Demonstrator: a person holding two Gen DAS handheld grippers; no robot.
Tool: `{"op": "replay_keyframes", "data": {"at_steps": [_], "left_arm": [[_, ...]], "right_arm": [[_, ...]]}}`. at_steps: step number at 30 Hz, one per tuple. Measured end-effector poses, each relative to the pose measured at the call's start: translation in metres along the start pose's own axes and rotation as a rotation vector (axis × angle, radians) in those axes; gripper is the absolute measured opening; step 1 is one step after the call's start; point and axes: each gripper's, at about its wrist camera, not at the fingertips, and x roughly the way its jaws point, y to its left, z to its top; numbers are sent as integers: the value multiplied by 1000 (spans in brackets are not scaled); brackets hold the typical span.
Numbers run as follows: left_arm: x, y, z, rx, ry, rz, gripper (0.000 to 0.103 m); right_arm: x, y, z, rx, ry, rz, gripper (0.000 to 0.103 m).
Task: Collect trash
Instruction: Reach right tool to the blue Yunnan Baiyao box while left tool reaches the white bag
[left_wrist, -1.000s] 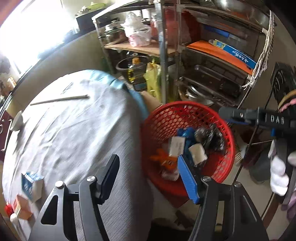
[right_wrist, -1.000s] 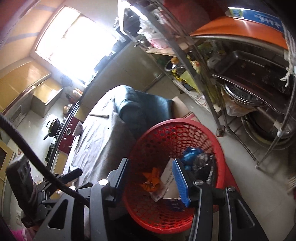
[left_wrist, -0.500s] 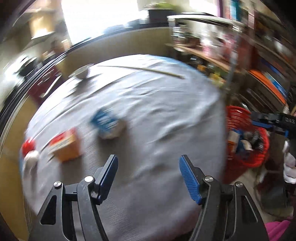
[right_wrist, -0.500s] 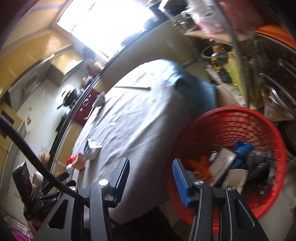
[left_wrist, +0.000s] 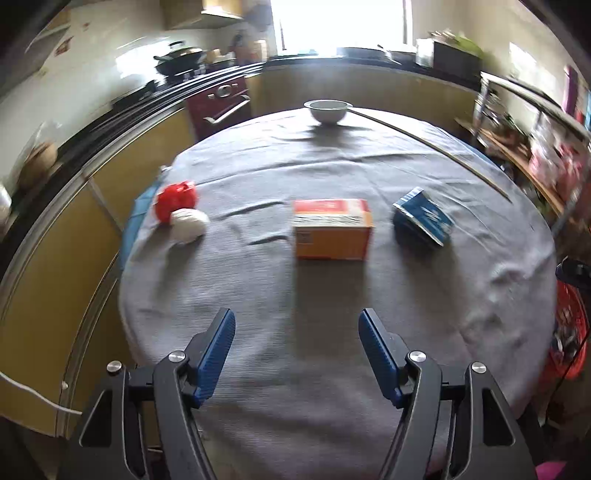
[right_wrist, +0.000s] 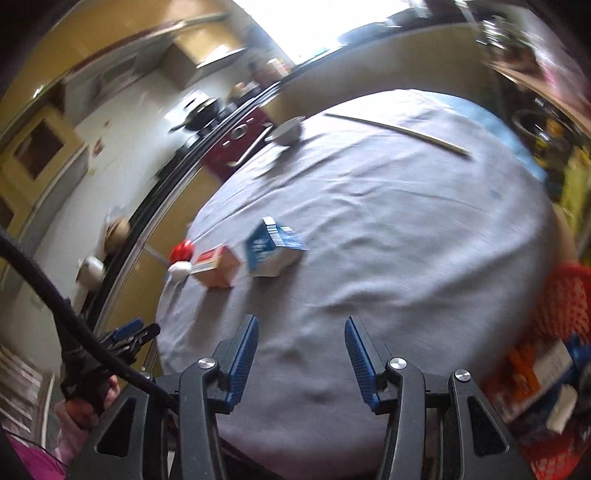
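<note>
On the grey-clothed round table (left_wrist: 332, 314) lie an orange carton (left_wrist: 331, 229), a crushed blue carton (left_wrist: 422, 220), a red wad (left_wrist: 175, 199) and a white wad (left_wrist: 189, 225). My left gripper (left_wrist: 296, 354) is open and empty, hovering short of the orange carton. In the right wrist view the orange carton (right_wrist: 216, 269), blue carton (right_wrist: 271, 251) and red wad (right_wrist: 181, 250) lie ahead to the left. My right gripper (right_wrist: 301, 354) is open and empty over the cloth. The red trash basket (right_wrist: 565, 306) with trash stands beside the table at right; it also shows in the left wrist view (left_wrist: 569, 343).
A white bowl (left_wrist: 327, 110) and a long chopstick (left_wrist: 436, 147) lie at the table's far side. A counter with a stove (left_wrist: 218, 103) runs behind and to the left. A cluttered shelf rack (left_wrist: 535, 140) stands to the right.
Both grippers have swung left, away from the red basket and toward the table. The cartons and wads now lie ahead of the left gripper. Both stay open and empty.
</note>
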Motion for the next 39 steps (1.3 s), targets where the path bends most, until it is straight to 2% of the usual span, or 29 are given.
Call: {"op": "replay_keyframes", "data": {"at_steps": [7, 10, 14, 17, 21, 23, 32, 39], "left_arm": [[1, 30, 10, -60, -24, 10, 70], [7, 46, 15, -93, -25, 24, 72], [22, 69, 14, -133, 7, 68, 73], [37, 96, 15, -214, 42, 87, 73], [57, 131, 34, -330, 54, 106, 73], [68, 139, 48, -355, 61, 114, 73], [127, 147, 101, -419, 118, 105, 74], [149, 142, 111, -397, 149, 103, 74]], "right_arm": [[59, 57, 23, -153, 63, 13, 57], [81, 69, 29, -207, 82, -18, 58], [107, 80, 35, -267, 102, -47, 58], [126, 83, 39, -304, 111, -92, 58], [149, 79, 48, -303, 128, -114, 58], [157, 78, 51, -310, 126, -129, 58], [182, 79, 60, -305, 138, -137, 61], [184, 84, 60, -352, 132, -124, 64]]}}
